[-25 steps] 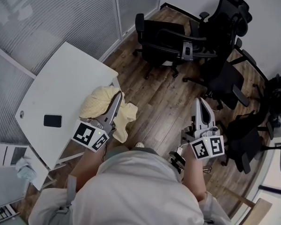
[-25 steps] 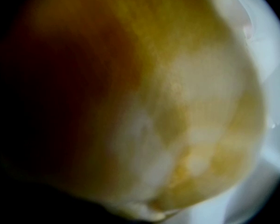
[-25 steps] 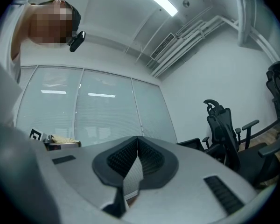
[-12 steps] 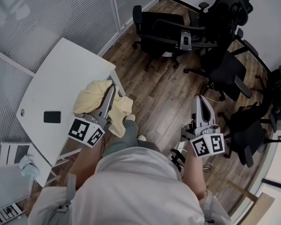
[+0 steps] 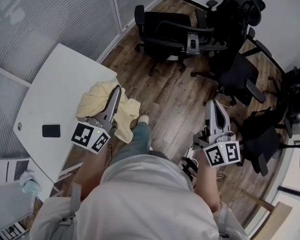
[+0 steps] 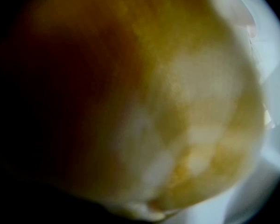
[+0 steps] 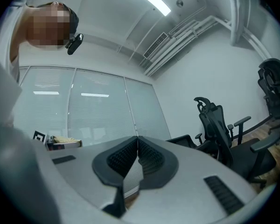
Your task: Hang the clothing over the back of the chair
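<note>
The pale yellow clothing is bunched at the near corner of the white table, and part of it hangs off the edge. My left gripper is shut on the clothing, its jaws buried in the folds. In the left gripper view the yellow clothing fills the lens and hides the jaws. My right gripper hovers over the wood floor, shut and holding nothing, and its pads meet in the right gripper view. A black office chair stands ahead, backrest toward me.
More black office chairs crowd the right side, one close to my right gripper. A black phone lies on the table. Glass partitions with blinds run along the left. The person's leg and shoe show between the grippers.
The person's leg has stepped forward between the grippers. Both grippers have drifted slightly forward, and the clothing has gone along in the left one. The chairs sit further left in the view.
</note>
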The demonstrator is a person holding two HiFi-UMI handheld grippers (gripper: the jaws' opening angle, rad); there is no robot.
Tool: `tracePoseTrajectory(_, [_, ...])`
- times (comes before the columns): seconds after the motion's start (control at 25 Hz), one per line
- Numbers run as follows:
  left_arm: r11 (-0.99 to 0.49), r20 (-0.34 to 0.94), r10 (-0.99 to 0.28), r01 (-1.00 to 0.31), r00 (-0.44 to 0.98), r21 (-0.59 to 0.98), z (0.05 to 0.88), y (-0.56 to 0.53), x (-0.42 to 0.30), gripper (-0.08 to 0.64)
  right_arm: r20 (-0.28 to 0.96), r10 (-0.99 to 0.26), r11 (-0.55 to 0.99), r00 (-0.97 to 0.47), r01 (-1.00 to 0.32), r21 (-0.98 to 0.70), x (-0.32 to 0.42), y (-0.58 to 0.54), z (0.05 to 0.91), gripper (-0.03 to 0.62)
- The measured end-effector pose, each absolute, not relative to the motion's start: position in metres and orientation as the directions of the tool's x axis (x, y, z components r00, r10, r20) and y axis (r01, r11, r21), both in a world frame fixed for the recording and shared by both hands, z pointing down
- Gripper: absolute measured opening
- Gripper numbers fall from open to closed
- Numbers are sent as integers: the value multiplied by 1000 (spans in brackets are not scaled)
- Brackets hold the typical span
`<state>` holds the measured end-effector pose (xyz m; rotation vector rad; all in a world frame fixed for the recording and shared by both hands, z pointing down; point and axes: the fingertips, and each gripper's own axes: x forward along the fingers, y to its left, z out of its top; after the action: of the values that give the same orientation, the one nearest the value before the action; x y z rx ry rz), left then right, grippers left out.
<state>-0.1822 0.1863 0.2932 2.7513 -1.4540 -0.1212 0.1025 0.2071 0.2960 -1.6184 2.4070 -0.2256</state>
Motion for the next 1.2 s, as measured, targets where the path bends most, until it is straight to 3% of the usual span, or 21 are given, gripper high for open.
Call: tracePoseTrajectory(1.2, [-648,-72,-761,-759,645,55,283,17,-150,37,-108,-951,308,-290,-921,-240,124,73,283,21])
